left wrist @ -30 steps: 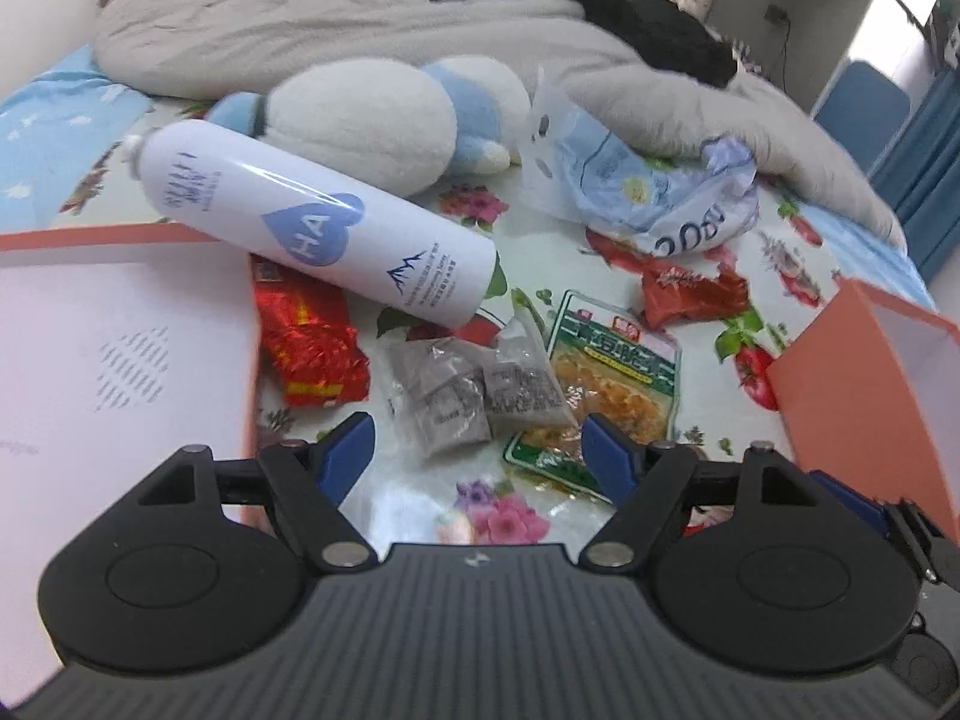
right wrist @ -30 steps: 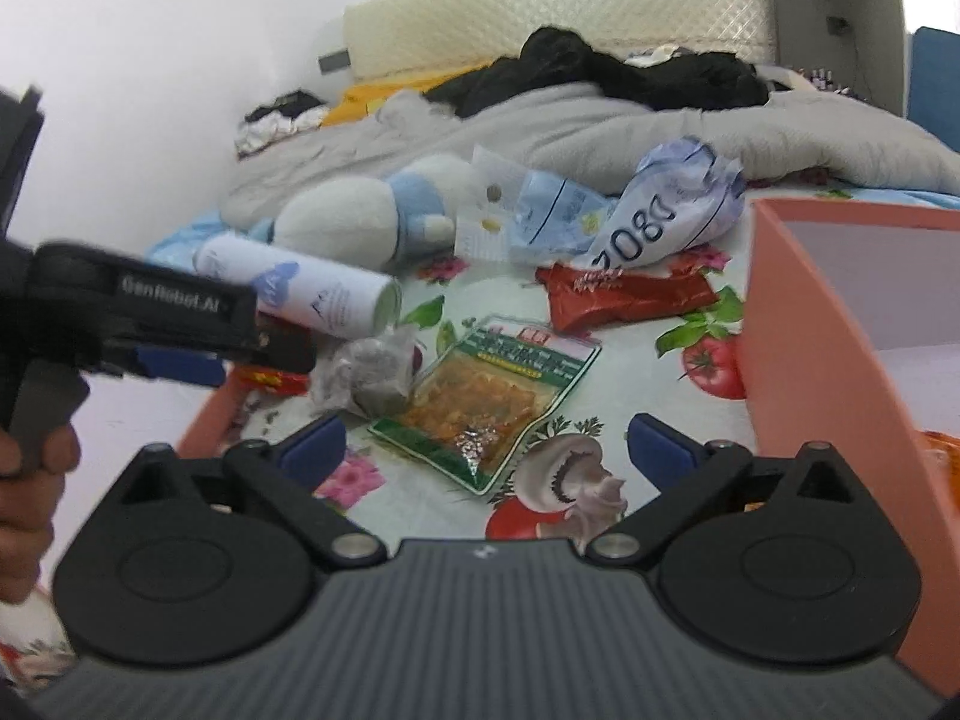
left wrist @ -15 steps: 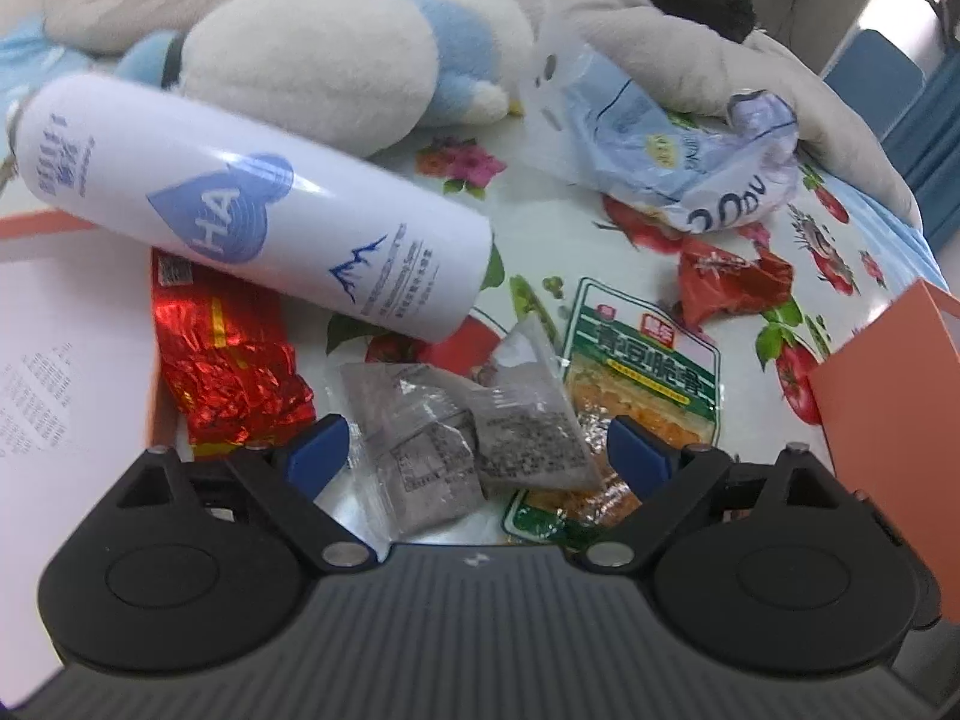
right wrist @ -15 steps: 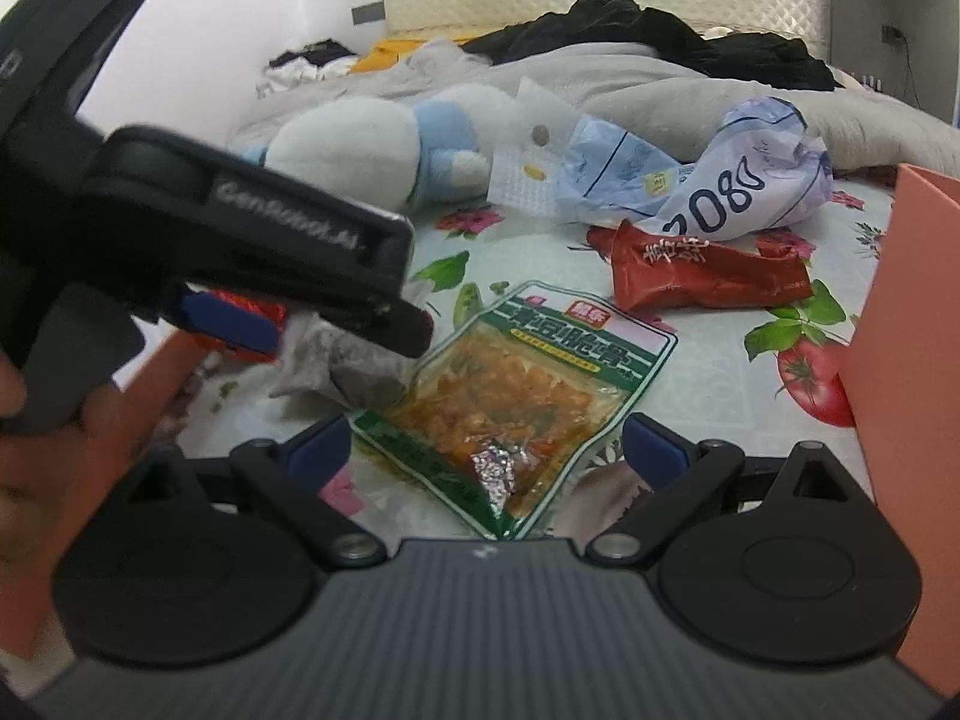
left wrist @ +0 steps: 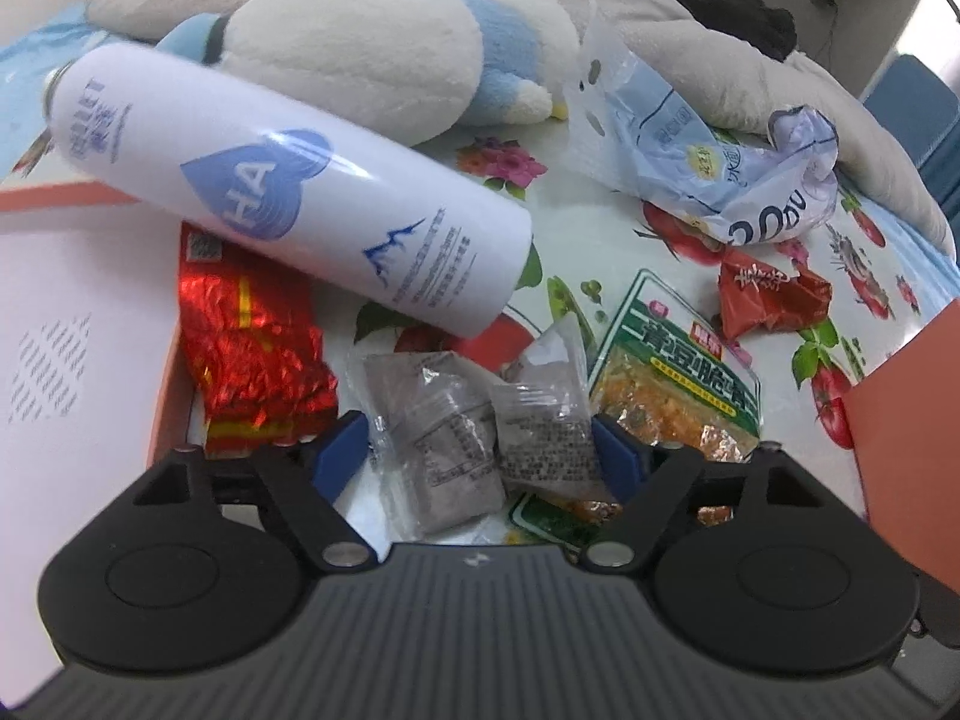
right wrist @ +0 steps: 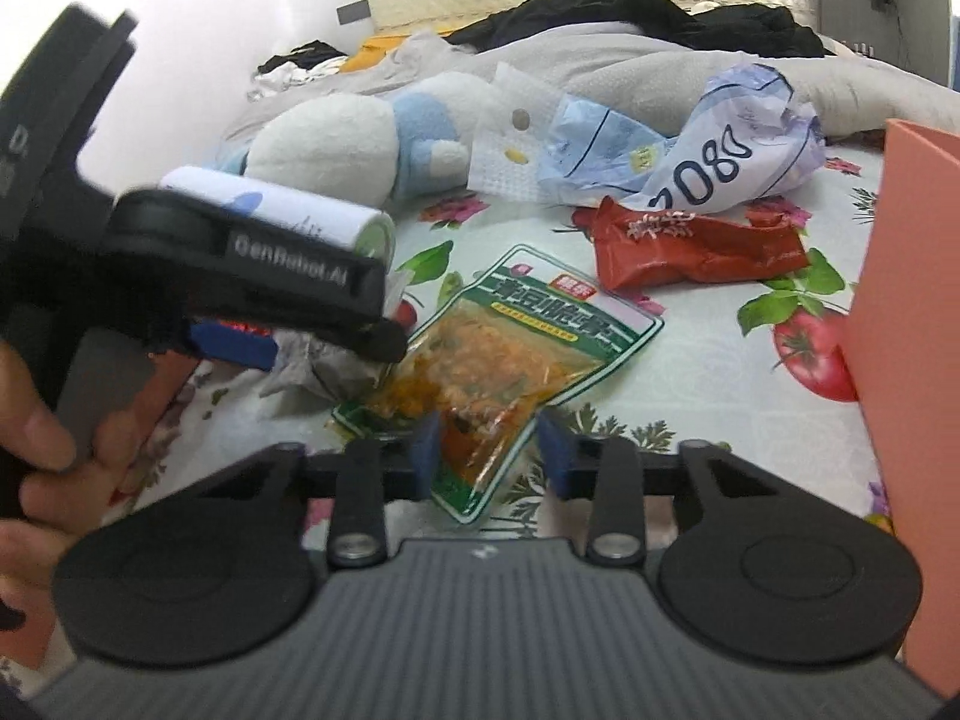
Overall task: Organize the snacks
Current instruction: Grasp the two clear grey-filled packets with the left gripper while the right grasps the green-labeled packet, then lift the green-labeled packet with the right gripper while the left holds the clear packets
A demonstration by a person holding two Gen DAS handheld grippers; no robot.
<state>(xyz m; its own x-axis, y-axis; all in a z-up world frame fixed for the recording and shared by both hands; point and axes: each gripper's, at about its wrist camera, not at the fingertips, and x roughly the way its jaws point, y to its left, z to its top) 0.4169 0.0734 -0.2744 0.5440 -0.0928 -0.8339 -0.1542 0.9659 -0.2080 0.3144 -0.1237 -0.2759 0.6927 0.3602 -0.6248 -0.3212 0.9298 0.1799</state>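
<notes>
Two grey see-through packets (left wrist: 480, 438) lie on the flowered sheet between the blue pads of my left gripper (left wrist: 480, 456). Its jaws are closing and the pads stand at the packets' outer edges without squeezing them. Just right of them lies a green snack bag (left wrist: 678, 372) of orange pieces. In the right wrist view my right gripper (right wrist: 489, 453) is closing on the near corner of this green snack bag (right wrist: 516, 348), and its pads rest against the bag. At the left of that view a person's hand (right wrist: 36, 456) holds the left gripper's black body low over the packets.
A white spray can (left wrist: 288, 210) lies across a red foil packet (left wrist: 252, 360). Farther back are a dark red packet (right wrist: 696, 240), a crumpled blue-white bag (right wrist: 720, 162), a plush toy (left wrist: 372, 48) and a grey blanket. An orange box (left wrist: 168, 396) stands left, and another orange box (right wrist: 900, 300) right.
Both grippers came down closer to the sheet. The left one moved over the grey packets. The right jaws went from wide apart to narrow around the green bag's corner.
</notes>
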